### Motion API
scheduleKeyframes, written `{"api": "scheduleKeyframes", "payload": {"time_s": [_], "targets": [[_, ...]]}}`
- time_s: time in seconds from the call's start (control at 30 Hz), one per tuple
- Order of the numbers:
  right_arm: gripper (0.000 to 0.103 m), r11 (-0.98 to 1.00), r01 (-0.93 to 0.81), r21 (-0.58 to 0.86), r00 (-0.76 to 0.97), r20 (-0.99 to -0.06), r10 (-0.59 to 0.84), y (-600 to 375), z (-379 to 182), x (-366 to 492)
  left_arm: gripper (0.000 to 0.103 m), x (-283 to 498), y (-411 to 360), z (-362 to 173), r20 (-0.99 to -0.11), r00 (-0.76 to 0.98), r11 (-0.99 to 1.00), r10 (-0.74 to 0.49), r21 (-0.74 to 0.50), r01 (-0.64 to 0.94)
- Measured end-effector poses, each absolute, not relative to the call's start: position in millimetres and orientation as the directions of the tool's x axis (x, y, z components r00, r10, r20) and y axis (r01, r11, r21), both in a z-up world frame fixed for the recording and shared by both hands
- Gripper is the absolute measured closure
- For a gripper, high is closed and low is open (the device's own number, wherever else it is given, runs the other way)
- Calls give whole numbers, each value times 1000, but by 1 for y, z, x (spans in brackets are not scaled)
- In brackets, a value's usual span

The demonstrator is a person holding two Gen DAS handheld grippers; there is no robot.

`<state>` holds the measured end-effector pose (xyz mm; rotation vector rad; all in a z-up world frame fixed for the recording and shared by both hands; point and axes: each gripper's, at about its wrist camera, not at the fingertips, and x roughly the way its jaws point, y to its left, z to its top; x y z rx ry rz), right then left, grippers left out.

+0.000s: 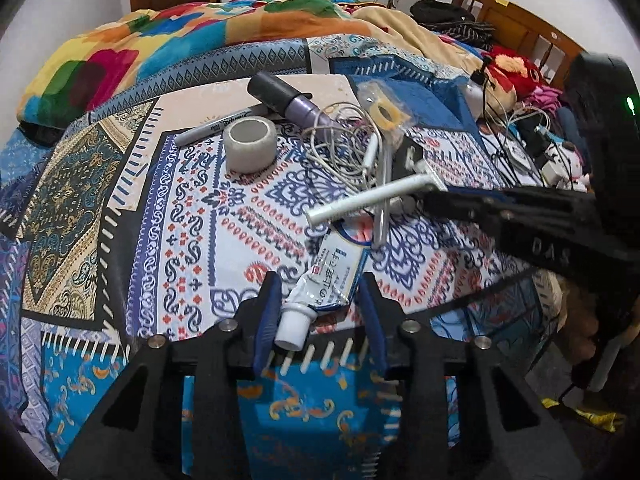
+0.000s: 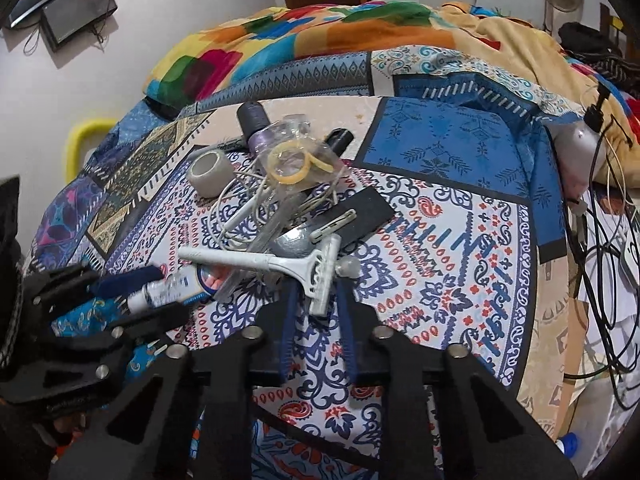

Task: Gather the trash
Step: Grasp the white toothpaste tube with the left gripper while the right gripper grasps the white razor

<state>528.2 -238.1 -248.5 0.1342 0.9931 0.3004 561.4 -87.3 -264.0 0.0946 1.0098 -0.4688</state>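
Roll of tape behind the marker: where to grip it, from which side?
Take the roll of tape across its outer wall, coming from above. It stands on end with the hollow core facing up, so the curved sides are exposed. The marker lies close behind it and the tangled white cable sits to its right, so set the fingers front-to-back or angled clear of both.

Both wrist cameras sit close above the bed, tilted steeply down along their fingers toward the far wall. They share the clutter pile, perhaps seen from slightly left and right of it.
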Motion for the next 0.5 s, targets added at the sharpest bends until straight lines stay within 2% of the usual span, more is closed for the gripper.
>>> {"api": "scheduleKeyframes", "payload": {"time_s": [0.27, 0.5], "targets": [[91, 951, -181, 249, 533, -788, 308, -244, -237, 514, 69, 547, -92, -260, -837, 413, 892, -358, -176, 416], [91, 958, -157, 241, 558, -778, 288, -253, -221, 498, 69, 523, -87, -250, -833, 432, 916, -346, -199, 350]]}}
